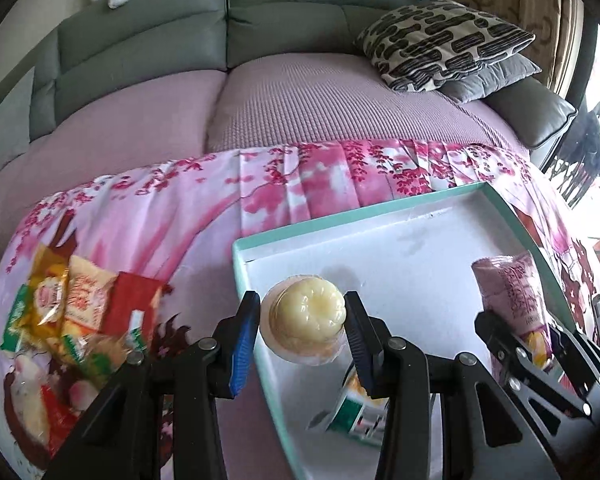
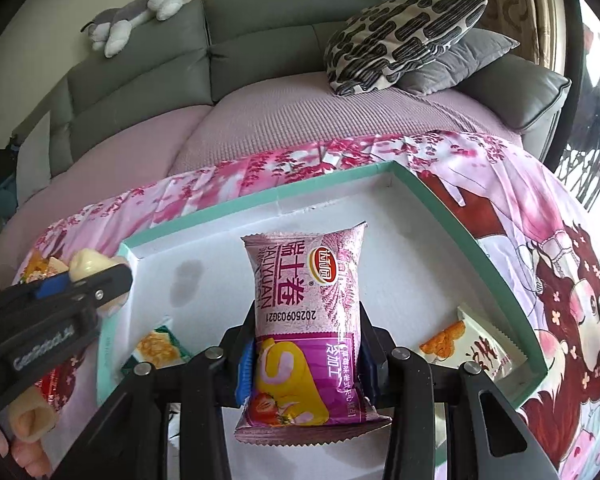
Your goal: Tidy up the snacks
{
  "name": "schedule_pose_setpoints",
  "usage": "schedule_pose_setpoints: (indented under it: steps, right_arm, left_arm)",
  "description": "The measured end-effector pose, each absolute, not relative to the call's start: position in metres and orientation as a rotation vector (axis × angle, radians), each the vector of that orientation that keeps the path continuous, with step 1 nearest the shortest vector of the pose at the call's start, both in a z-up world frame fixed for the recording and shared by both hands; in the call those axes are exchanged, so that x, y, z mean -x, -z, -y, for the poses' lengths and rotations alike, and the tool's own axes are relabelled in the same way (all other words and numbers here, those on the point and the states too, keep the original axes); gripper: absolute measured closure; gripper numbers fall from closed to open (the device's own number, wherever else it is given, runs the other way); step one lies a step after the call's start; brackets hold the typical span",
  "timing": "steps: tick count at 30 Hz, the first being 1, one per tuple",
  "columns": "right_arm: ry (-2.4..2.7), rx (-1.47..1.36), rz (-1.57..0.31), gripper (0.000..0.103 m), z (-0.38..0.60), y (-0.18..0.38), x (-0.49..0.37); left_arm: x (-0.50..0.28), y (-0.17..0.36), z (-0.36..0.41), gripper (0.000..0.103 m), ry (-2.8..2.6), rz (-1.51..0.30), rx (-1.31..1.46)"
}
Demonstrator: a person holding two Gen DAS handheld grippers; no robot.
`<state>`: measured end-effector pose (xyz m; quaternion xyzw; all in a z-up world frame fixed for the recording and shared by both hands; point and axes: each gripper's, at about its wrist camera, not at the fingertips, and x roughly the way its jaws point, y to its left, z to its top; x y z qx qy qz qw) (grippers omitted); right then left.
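The left gripper (image 1: 302, 322) has its fingers closed on a pale yellow jelly cup in clear plastic (image 1: 303, 320), low centre, over the shallow white tray with a teal rim (image 1: 380, 206). The right gripper (image 2: 306, 364) clamps a pink foil snack packet (image 2: 306, 300) upright above the same tray – mid-frame.

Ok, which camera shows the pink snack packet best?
The right wrist view: the pink snack packet fills its centre, print readable, clamped in the right gripper. The left wrist view catches it only at the right edge, partly hidden by the gripper.
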<state>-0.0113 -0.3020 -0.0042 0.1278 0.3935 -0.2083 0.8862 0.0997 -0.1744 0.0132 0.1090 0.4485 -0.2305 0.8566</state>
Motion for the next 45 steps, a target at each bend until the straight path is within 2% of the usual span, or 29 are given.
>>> schedule_pose_setpoints:
  steps: [16,20,25,26,27,28,29,34,36,38,40,43,44,45]
  right_arm:
    - [0.494,-0.275,-0.842,0.058,0.315,0.011,0.013]
    - [0.498,-0.275,-0.846,0.057,0.316,0.012,0.014]
    - [0.501,-0.268,-0.848,0.057,0.314,0.012,0.014]
    - [0.502,-0.265,-0.847,0.052,0.314,0.012,0.014]
    - [0.505,-0.263,-0.842,0.046,0.314,0.012,0.013]
    - [0.508,-0.261,-0.84,0.031,0.314,0.011,0.014]
    - [0.511,-0.258,-0.836,0.023,0.313,0.011,0.014]
    - [0.515,-0.244,-0.843,0.022,0.311,0.011,0.013]
    - [0.523,-0.236,-0.851,0.02,0.311,0.012,0.012]
    - [0.528,-0.231,-0.855,0.013,0.311,0.013,0.012]
    - [0.527,-0.232,-0.856,0.012,0.311,0.013,0.012]
    - [0.527,-0.242,-0.858,0.012,0.312,0.013,0.012]
    - [0.527,-0.244,-0.86,0.009,0.313,0.013,0.012]
    - [0.531,-0.248,-0.862,0.005,0.314,0.014,0.012]
  left_arm:
    - [-0.109,-0.005,0.189,0.058,0.475,-0.951,-0.195]
    - [-0.106,-0.008,0.186,0.049,0.468,-0.944,-0.182]
    - [-0.102,-0.011,0.181,0.048,0.467,-0.94,-0.176]
    - [-0.102,-0.011,0.179,0.044,0.462,-0.94,-0.173]
    - [-0.102,-0.012,0.176,0.036,0.452,-0.94,-0.168]
    - [-0.102,-0.012,0.174,0.03,0.445,-0.941,-0.165]
    - [-0.103,-0.013,0.171,0.025,0.435,-0.943,-0.16]
    - [-0.107,-0.013,0.155,0.024,0.379,-0.958,-0.153]
    - [-0.11,-0.01,0.15,0.023,0.349,-0.971,-0.167]
    - [-0.111,-0.007,0.146,0.021,0.326,-0.981,-0.175]
    - [-0.113,-0.005,0.143,0.019,0.313,-0.987,-0.175]
    - [-0.113,-0.003,0.142,0.008,0.311,-0.996,-0.179]
    - [-0.113,-0.002,0.142,0.004,0.309,-0.995,-0.185]
    - [-0.113,-0.002,0.143,0.003,0.307,-0.991,-0.191]
